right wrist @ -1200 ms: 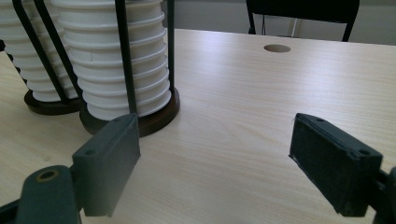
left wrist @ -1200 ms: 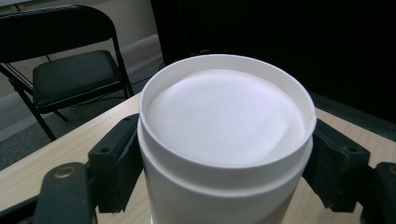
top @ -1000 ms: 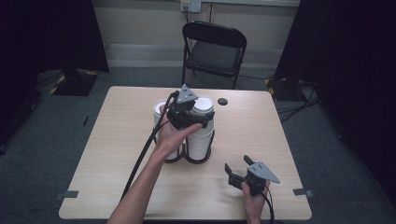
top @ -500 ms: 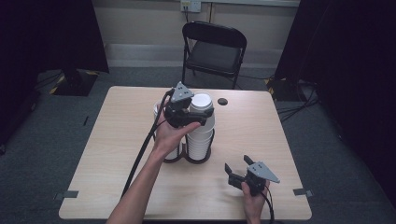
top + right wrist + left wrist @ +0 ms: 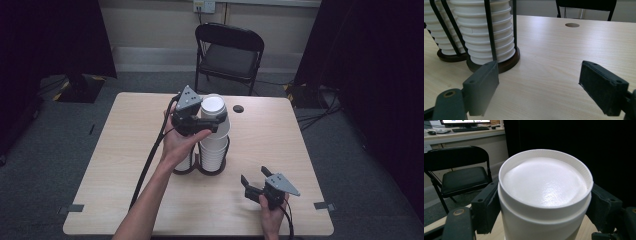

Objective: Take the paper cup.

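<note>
A white foam cup (image 5: 215, 114) stands upside down at the top of the right-hand stack of cups (image 5: 214, 152). My left gripper (image 5: 214, 124) is shut on its sides. In the left gripper view the cup's recessed base (image 5: 544, 182) sits between my two jaws, and both pads press on the wall. Whether the cup is free of the stack below I cannot tell. A second stack (image 5: 445, 30) stands beside the first (image 5: 490, 32), each in a black wire holder on a dark round base (image 5: 506, 63). My right gripper (image 5: 254, 181) rests open near the table's front right, with nothing between its jaws.
The light wood table (image 5: 280, 145) has a round hole (image 5: 238, 108) behind the stacks. A black folding chair (image 5: 229, 52) stands beyond the far edge. The left gripper's black cable (image 5: 150, 160) trails along the forearm. Dark curtains hang on both sides.
My left gripper, with the cup in it, has shifted slightly up and to the left. The right gripper has stayed where it was.
</note>
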Demonstrator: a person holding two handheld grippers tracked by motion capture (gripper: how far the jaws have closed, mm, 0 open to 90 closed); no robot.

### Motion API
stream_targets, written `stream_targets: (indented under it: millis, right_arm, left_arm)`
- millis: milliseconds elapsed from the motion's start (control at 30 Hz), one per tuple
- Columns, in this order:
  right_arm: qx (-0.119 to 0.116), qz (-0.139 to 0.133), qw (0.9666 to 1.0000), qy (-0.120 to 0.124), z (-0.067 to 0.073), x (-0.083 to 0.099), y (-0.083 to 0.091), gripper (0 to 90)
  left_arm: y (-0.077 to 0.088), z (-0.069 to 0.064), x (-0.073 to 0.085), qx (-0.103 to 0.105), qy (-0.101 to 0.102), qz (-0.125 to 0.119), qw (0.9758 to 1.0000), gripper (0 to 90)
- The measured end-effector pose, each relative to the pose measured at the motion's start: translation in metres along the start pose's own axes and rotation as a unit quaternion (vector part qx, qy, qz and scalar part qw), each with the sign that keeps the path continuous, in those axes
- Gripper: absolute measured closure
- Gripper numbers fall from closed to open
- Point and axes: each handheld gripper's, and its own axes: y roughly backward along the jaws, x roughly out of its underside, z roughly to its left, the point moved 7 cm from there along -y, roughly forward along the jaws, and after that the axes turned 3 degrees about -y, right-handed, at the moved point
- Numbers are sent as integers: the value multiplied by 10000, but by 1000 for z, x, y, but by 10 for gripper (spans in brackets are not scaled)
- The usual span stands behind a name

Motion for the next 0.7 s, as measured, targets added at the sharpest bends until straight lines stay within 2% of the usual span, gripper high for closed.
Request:
stream_targets:
  millis: [133, 233, 367, 533, 633, 700]
  right_arm:
    - [-3, 5, 10000, 1, 0, 0, 0, 157]
    - [-1, 6, 10000, 4, 0, 0, 0, 157]
    - [-1, 6, 10000, 5, 0, 0, 0, 157]
    - [2, 6, 10000, 4, 0, 0, 0, 157]
    - [-1, 10, 10000, 5, 0, 0, 0, 157]
    - [3, 9, 10000, 7, 0, 0, 0, 157]
  left_arm:
    - [2, -1, -3, 32, 27, -98, 9999, 219]
    - [5, 0, -5, -22, 43, -182, 9998, 219]
    - [11, 0, -8, 46, 90, -332, 9994, 219]
    - [20, 3, -15, 66, 251, -541, 9982, 219]
    - [24, 6, -17, 225, 445, -635, 9967, 219]
    - [27, 8, -18, 139, 387, -643, 9971, 219]
